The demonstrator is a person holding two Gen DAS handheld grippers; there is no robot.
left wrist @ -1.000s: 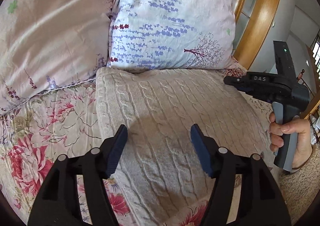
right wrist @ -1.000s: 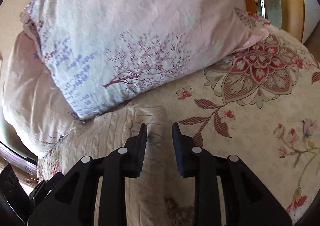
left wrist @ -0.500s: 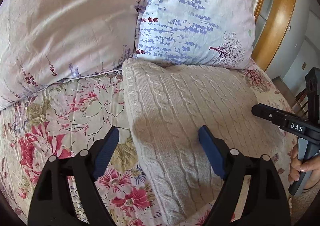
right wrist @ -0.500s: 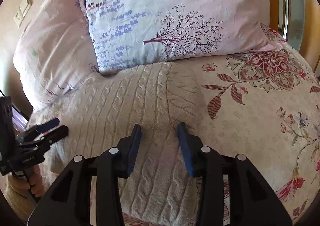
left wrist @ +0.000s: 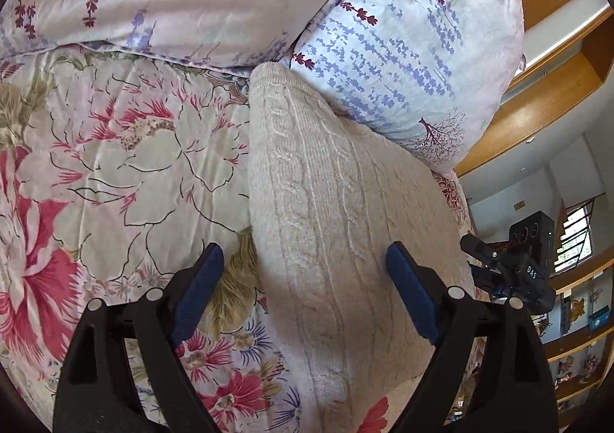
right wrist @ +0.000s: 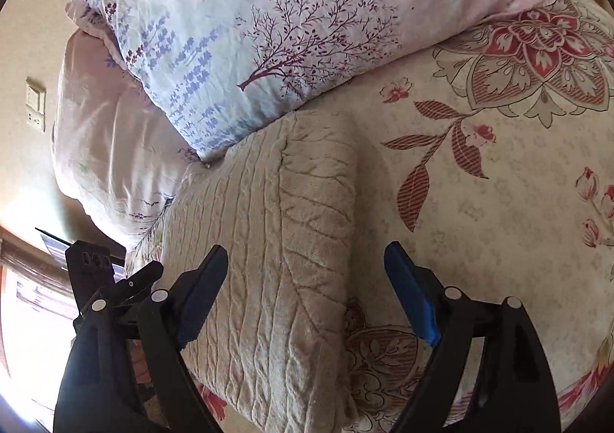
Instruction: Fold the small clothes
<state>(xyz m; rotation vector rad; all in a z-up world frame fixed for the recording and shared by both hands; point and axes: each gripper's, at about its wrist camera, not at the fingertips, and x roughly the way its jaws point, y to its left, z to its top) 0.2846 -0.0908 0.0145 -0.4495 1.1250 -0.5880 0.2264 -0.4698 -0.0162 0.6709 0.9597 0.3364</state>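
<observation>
sweater (left wrist: 337, 226): cream cable-knit wool-like cloth, matt, ribbed, between left claw (left wrist: 303, 295) pads
bedspread (left wrist: 115, 172): smooth floral cloth, slight sheen, left of that claw
pillows (right wrist: 268, 30): thin printed cloth, wrinkled, ahead of right claw (right wrist: 307, 295)
claw pads (right wrist: 408, 293): blue, matt; arms black plastic
headboard (left wrist: 545, 103): glossy wood

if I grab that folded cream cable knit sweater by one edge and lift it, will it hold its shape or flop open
Likely flop: the sweater is soft knit, and its folded edge looks rounded and loose, so layers would probably sag apart. It looks thick, so probably fairly heavy for its size. The fuzzy surface should grip the pads rather than slip.
</observation>
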